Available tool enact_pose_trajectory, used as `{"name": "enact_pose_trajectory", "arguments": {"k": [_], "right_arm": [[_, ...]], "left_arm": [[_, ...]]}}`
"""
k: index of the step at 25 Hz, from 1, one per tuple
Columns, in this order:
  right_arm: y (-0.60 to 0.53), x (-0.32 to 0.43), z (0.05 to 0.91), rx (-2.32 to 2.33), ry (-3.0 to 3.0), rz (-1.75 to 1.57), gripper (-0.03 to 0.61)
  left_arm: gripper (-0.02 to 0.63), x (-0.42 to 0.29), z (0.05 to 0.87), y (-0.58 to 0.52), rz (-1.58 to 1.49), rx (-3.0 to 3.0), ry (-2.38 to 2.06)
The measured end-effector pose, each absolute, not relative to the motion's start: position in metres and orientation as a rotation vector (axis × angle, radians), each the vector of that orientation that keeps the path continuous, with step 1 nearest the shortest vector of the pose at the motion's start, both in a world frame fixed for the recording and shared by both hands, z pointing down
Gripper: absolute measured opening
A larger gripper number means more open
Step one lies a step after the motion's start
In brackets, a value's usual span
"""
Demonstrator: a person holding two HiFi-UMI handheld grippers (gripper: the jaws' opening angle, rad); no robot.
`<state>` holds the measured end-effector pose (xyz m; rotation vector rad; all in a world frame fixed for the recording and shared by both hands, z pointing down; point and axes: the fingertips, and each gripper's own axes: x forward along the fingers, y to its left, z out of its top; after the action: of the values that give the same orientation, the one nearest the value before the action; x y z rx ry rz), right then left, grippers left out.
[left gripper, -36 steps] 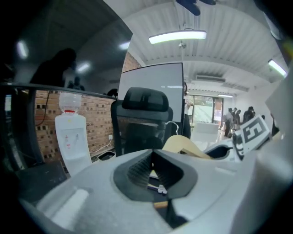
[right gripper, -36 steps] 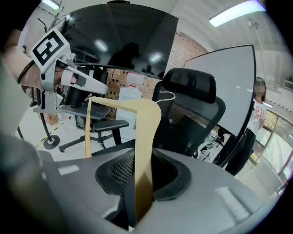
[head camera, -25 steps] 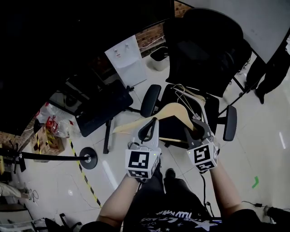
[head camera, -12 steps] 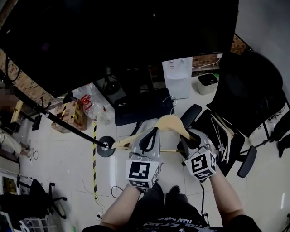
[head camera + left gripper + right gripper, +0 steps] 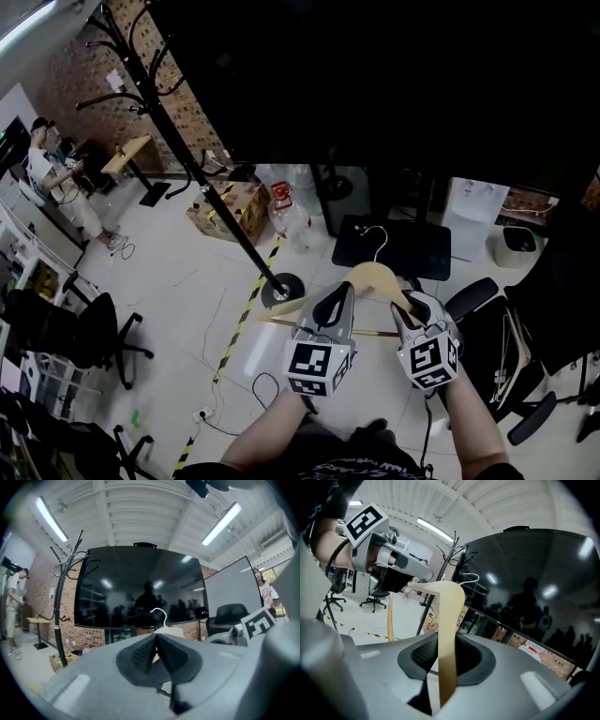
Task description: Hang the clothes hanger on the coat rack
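Clothes hanger (image 5: 370, 274) of pale wood with a white wire hook is held in the air above the floor by 2 tools, in front of a large dark screen (image 5: 375, 84) and well apart from the coat rack (image 5: 187, 159).

At the far left of the head view a person (image 5: 52, 173) stands by a brick wall, with a black office chair (image 5: 66, 333) nearer the camera. The coat rack comes next: a black pole with curved arms at the top and a round base on the pale floor, with a strip of yellow and black tape (image 5: 239, 323) running past the base. A cardboard box (image 5: 230, 208) sits behind the pole.

Right of the base is the left tool (image 5: 336, 298). In the left gripper view its ribbed pads are closed on a thin sliver of the hanger's wood, with the hook rising just beyond the tips against the screen; the rack stands off to the left there.

The hanger's peak sits between the 2 tools. The right tool (image 5: 408, 305) grips the other arm. In the right gripper view the wooden arm passes straight up through the jaws, which are clamped on it, then bends over toward the left tool, whose marker cube shows at the upper left.

Further right a black chair (image 5: 525, 347) stands on the floor, with a white bin (image 5: 518, 242) behind it.
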<state>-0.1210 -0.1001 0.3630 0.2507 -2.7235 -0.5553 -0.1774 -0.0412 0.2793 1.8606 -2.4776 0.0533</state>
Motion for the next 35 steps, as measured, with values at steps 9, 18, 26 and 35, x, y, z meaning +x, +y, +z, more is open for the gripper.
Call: {"name": "enact_pose_trajectory", "arguments": {"k": [9, 18, 26, 35], "right_arm": [[-0.039, -0.211, 0.352, 0.02, -2.749, -0.628, 0.094], [0.018, -0.286, 0.327, -0.036, -2.775, -0.684, 0.094], [0.055, -0.363, 0.286, 0.006, -2.802, -0.792, 0.094], [0.093, -0.433, 0.246, 0.042, -2.863, -0.808, 0.094]], "left_arm": [[0.005, -0.25, 0.273, 0.027, 0.008, 1.701, -2.616], [0.005, -0.325, 0.256, 0.094, -0.071, 1.63, -2.711], [0.005, -0.393, 0.228, 0.138, -0.14, 1.676, -2.754], [0.005, -0.447, 0.173, 0.187, -0.16, 1.731, -2.834]]}}
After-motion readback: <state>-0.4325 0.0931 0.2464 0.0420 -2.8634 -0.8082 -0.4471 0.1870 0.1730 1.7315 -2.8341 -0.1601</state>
